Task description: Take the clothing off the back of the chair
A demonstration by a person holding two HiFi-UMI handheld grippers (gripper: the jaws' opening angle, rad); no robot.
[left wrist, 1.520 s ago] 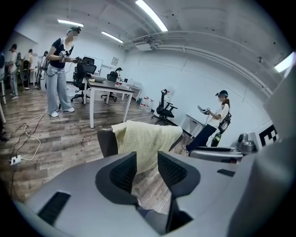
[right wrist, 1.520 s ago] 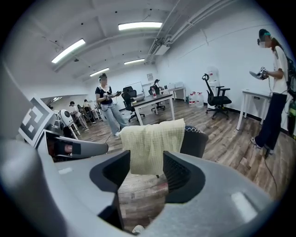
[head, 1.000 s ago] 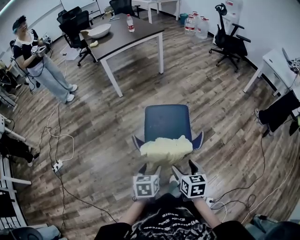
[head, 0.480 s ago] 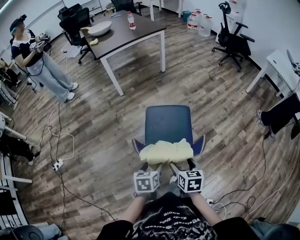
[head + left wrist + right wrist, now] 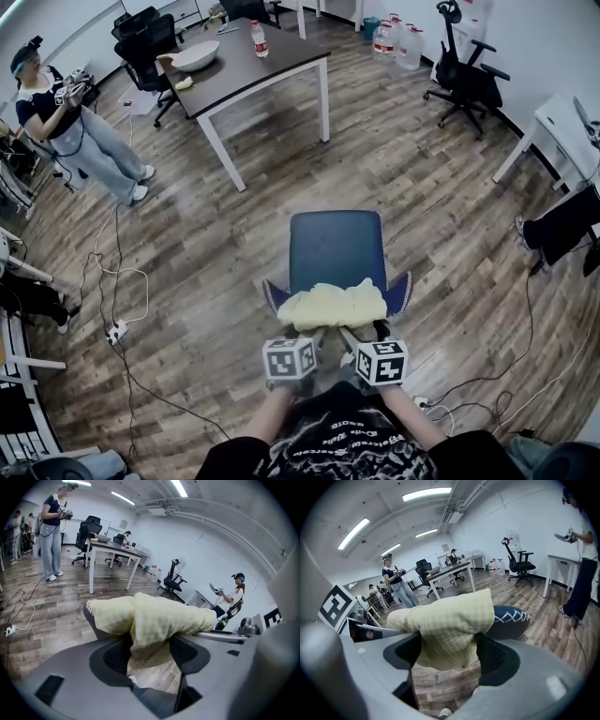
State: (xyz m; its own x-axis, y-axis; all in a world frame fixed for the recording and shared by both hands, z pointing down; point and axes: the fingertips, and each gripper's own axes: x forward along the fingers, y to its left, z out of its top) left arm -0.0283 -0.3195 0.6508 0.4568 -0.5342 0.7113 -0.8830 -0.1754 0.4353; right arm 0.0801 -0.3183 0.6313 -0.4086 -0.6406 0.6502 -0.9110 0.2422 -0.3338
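Note:
A pale yellow checked garment point(image 5: 333, 305) lies bunched over the back of a dark blue chair point(image 5: 335, 246) just ahead of me. In the head view both marker cubes sit side by side behind the chair back. My left gripper point(image 5: 302, 331) reaches into the cloth's left part and my right gripper point(image 5: 362, 330) into its right part. A hanging fold of the garment point(image 5: 152, 625) fills the gap in my left gripper point(image 5: 151, 654), touching both pads. The garment point(image 5: 450, 620) is likewise pinched in my right gripper point(image 5: 449, 652), beside the chair's blue backrest corner point(image 5: 511, 620).
A dark-topped table point(image 5: 246, 70) with a white bowl point(image 5: 197, 58) and a bottle point(image 5: 259, 39) stands beyond the chair. A person point(image 5: 80, 141) stands at far left. Cables point(image 5: 117, 272) trail on the wood floor. A black office chair point(image 5: 464, 80) is at back right.
Both grippers have moved forward from behind the chair up to the garment, and their jaws have come in on it. The garment still lies on the chair back.

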